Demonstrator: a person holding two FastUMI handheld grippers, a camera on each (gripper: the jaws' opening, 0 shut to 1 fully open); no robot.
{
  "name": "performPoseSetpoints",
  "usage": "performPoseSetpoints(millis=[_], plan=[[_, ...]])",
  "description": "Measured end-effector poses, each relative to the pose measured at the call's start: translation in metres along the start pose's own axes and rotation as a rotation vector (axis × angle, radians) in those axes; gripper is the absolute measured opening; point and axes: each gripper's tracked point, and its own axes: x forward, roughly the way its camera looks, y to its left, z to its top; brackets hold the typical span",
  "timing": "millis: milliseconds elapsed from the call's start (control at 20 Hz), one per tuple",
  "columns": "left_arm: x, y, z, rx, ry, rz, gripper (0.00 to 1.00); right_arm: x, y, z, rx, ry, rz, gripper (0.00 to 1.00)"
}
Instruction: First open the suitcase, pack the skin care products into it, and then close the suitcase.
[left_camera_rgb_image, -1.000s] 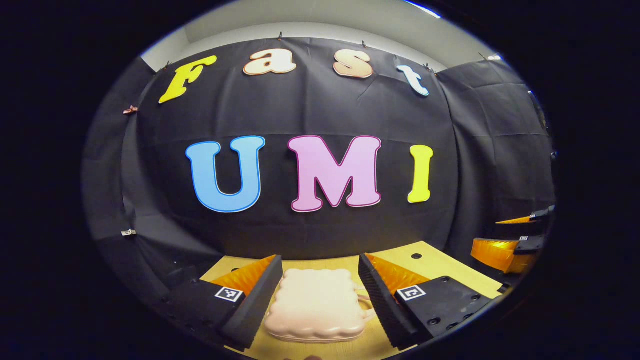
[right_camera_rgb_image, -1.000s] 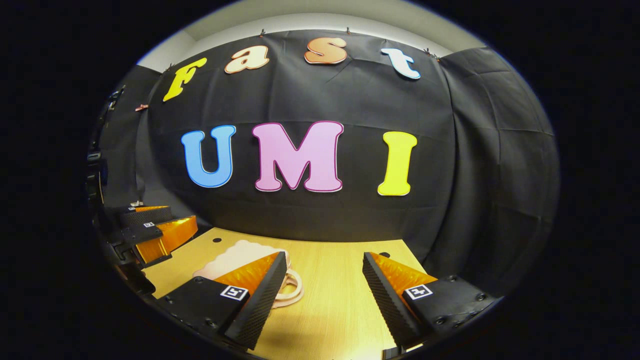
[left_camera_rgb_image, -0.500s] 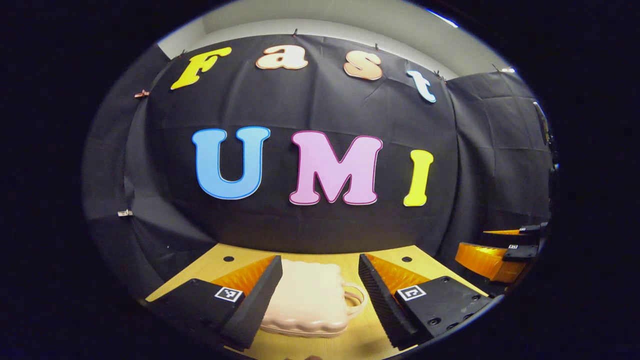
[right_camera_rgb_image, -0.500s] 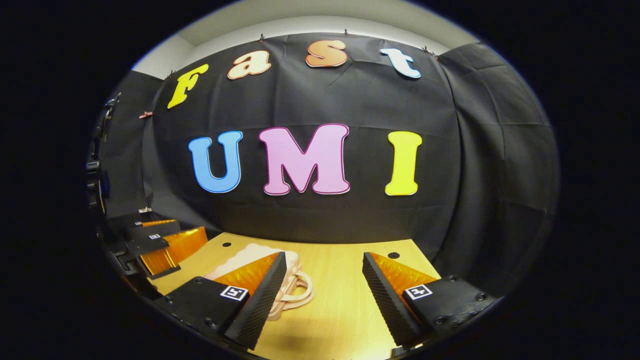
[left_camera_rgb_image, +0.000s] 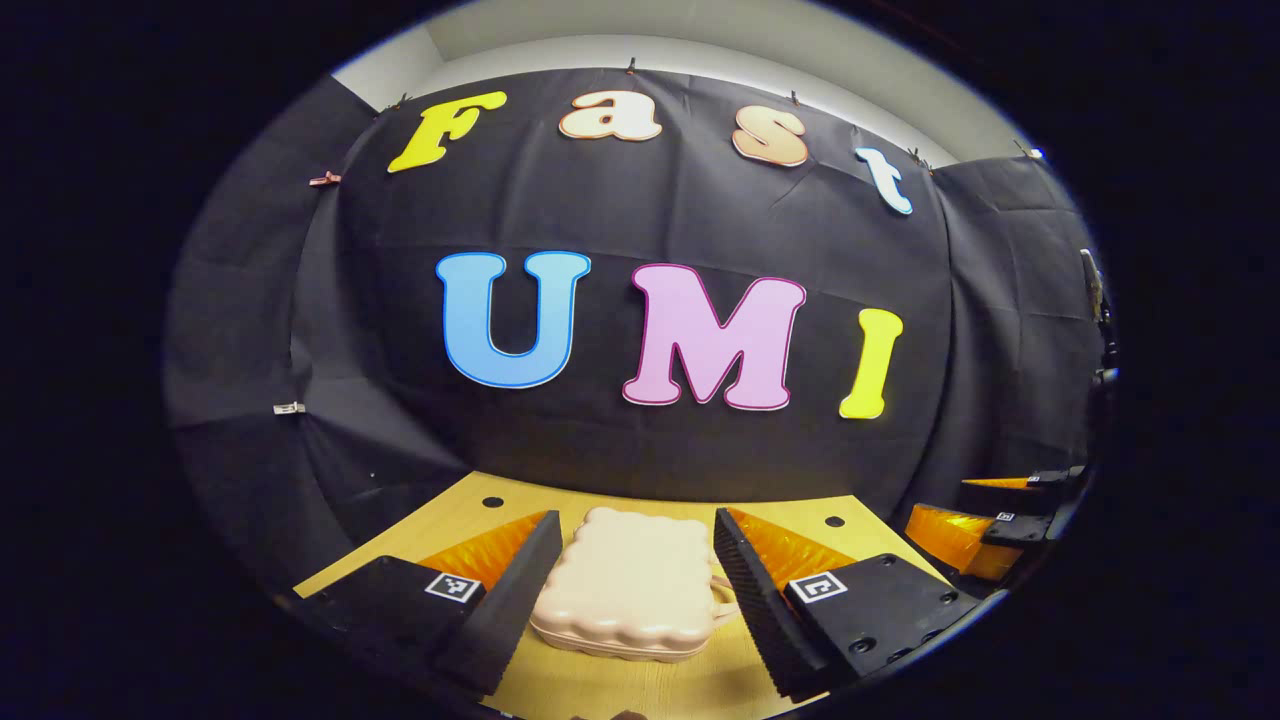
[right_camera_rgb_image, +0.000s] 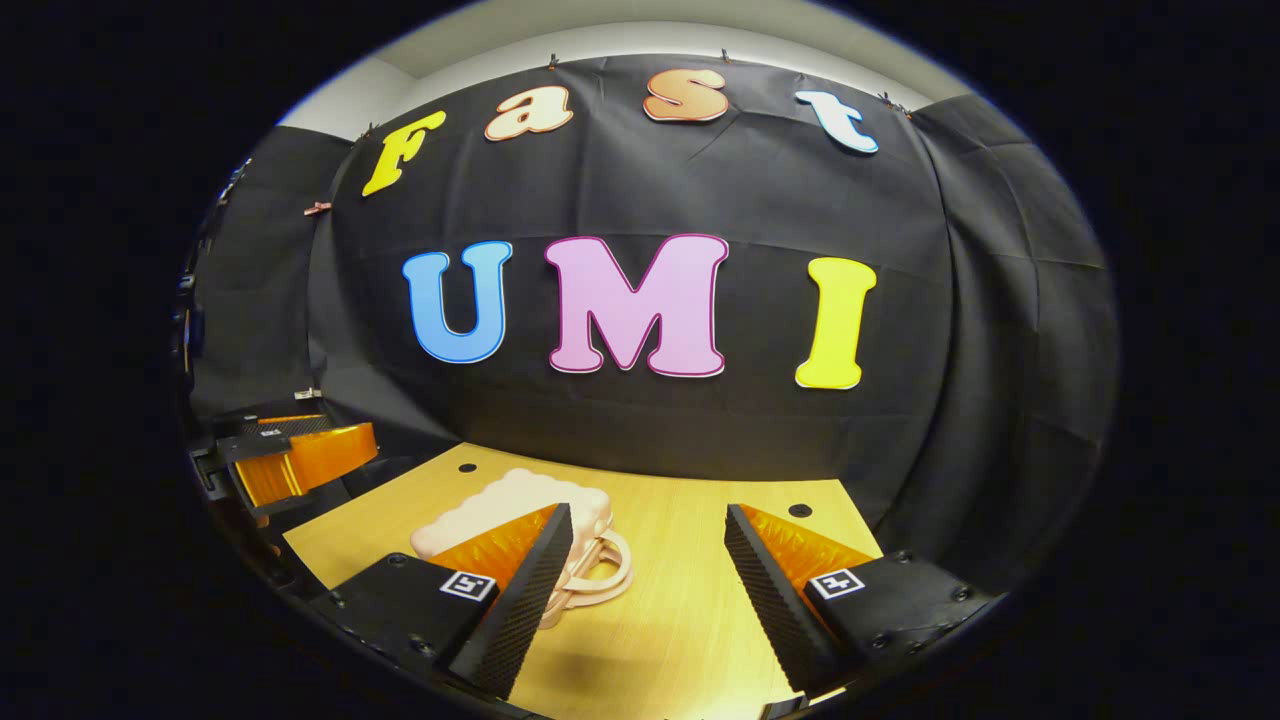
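small pink suitcase (left_camera_rgb_image: 632, 582) lies closed and flat on the wooden table (right_camera_rgb_image: 680, 600), both my hand-held grippers spread above it.

in the left gripper view my left hand-held gripper (left_camera_rgb_image: 635, 590) has its fingers wide apart on either side of the case, not pressing it. in the right gripper view my right hand-held gripper (right_camera_rgb_image: 645, 590) is spread too, the case's handle (right_camera_rgb_image: 600, 575) just beside its left finger, the case itself to the left.
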Motion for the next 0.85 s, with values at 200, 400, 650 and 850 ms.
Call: performPoseSetpoints(millis=[200,400,650,850], plan=[[-0.010,0.009,-0.002,-0.004,0.007,0.016,0.96,0.005,0.009,0.000,0.008,0.011,0.021,0.97],[-0.013,0.008,0.000,0.017,0.002,0.011,0.96,0.009,0.010,0.001,-0.002,0.009,0.023,0.97],[-0.016,0.004,0.005,0.040,-0.012,0.008,0.96,0.011,0.019,0.002,0.000,0.001,0.045,0.97],[-0.015,0.005,0.008,0.049,-0.020,0.015,0.96,0.014,0.024,0.002,-0.003,0.005,0.063,0.97]])
